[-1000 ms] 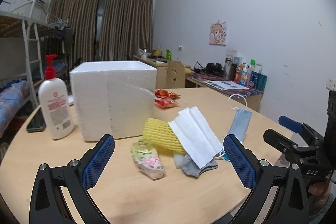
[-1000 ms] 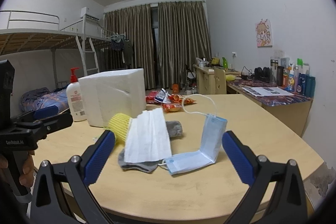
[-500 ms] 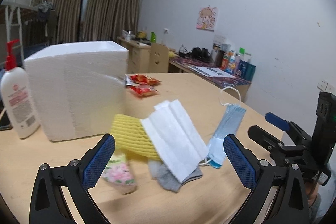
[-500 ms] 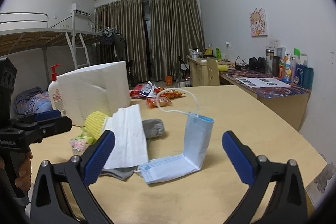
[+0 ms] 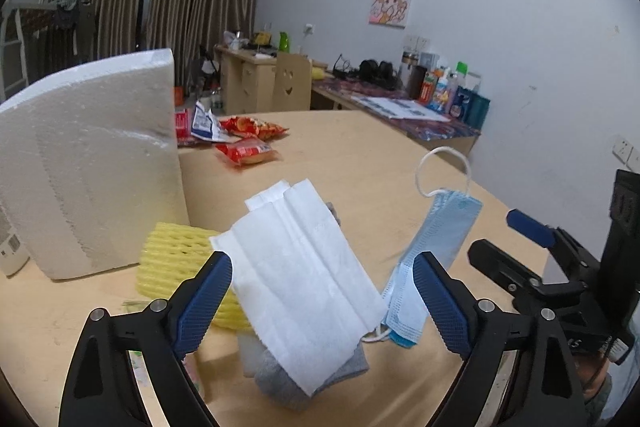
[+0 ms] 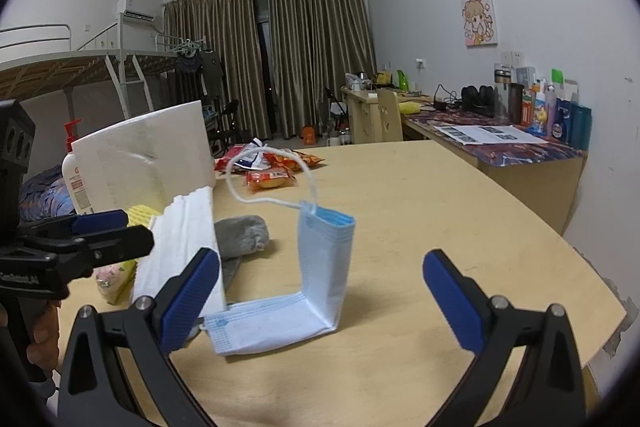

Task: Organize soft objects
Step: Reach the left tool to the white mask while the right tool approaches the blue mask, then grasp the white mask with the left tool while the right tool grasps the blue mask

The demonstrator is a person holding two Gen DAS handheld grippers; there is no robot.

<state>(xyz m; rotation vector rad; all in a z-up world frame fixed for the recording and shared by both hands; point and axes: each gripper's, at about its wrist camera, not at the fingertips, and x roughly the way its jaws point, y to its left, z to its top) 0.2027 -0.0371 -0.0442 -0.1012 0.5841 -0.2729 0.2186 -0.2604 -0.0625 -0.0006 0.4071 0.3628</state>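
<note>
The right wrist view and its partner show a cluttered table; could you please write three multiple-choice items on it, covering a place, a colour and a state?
1. Where does the folded white tissue sheet lie?
A. On top of the grey sock
B. Inside the white foam box
C. On the far desk

2. What colour is the ribbed foam fruit net?
A. Red
B. Yellow
C. Blue

3. How does the light blue pleated face mask sit?
A. Flat on the table
B. Bent, one half lying and one half standing
C. Held in the right tongs

Answers: 1 A, since the grey sock pokes out beneath the sheet. 2 B, it shows yellow beside the white foam box. 3 B, the mask forms an L on the round wooden table, and the right tongs are open around it without touching.
</note>
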